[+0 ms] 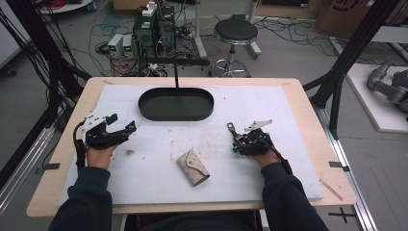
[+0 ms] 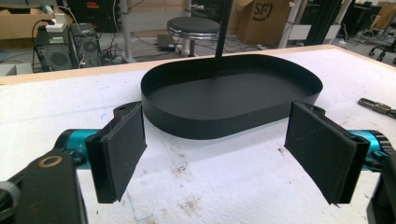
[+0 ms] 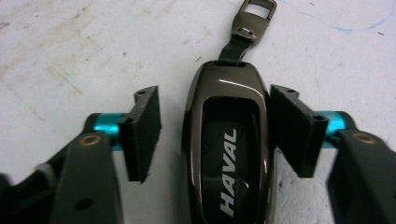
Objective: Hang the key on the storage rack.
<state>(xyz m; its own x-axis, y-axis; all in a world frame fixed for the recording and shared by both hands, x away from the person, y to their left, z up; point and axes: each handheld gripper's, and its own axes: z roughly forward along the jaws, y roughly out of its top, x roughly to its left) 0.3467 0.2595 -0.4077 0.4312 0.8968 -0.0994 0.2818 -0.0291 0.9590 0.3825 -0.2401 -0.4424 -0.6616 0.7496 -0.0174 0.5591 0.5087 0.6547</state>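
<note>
At the left edge of the white mat point(image 1: 144, 173) that covers the desk point(image 1: 308, 103), the left gripper point(image 1: 121, 123) rests in the person's left hand point(image 1: 99, 155), its jaws spread wide and released, with nothing between them. In the left gripper view its pads point(image 2: 122, 144) frame bare, stained mat, and the black oval tray point(image 2: 215, 119) lies just beyond them. That tray sits near the desk's far edge, about midway along it, with a thin black post point(image 1: 176, 72) rising from its floor. Nearer the person, close to the middle of the front edge, a beige key pouch point(image 1: 192, 167) lies flat, apart from both grippers. Toward the right edge, the right gripper point(image 1: 234, 139) is held low on the mat. Its jaws stand partly open around a dark glossy car key fob point(image 3: 229, 149) marked HAVAL; one pad point(image 3: 292, 128) sits just beside the fob's side, the other stands off with a gap, so the fob lies on the mat unclamped. The fob's metal strap loop point(image 3: 252, 18) points away from the hand, toward the tray.
</note>
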